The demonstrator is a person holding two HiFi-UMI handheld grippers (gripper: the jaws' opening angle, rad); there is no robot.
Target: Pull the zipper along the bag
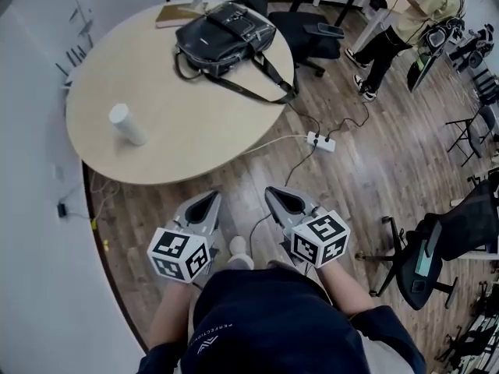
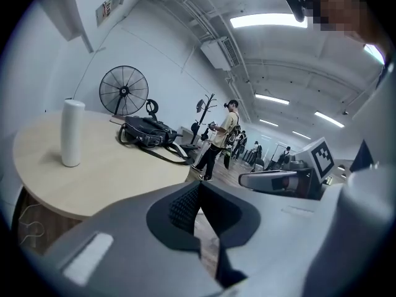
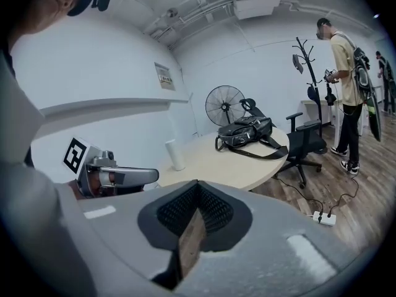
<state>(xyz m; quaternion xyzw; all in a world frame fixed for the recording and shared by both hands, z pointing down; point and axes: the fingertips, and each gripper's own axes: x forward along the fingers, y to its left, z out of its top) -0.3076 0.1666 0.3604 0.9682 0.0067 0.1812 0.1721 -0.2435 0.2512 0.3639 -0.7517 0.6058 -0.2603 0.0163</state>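
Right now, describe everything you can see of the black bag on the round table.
The black bag looks like leather, with metal fittings on top. It lies on the far part of the round table, beside a brown book. A carry loop lies at one end; its long shoulder strap trails over the tabletop to the edge. The zipper's state cannot be made out.

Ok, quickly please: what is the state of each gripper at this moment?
The left gripper is closed and holds nothing.
The right gripper is closed and holds nothing.
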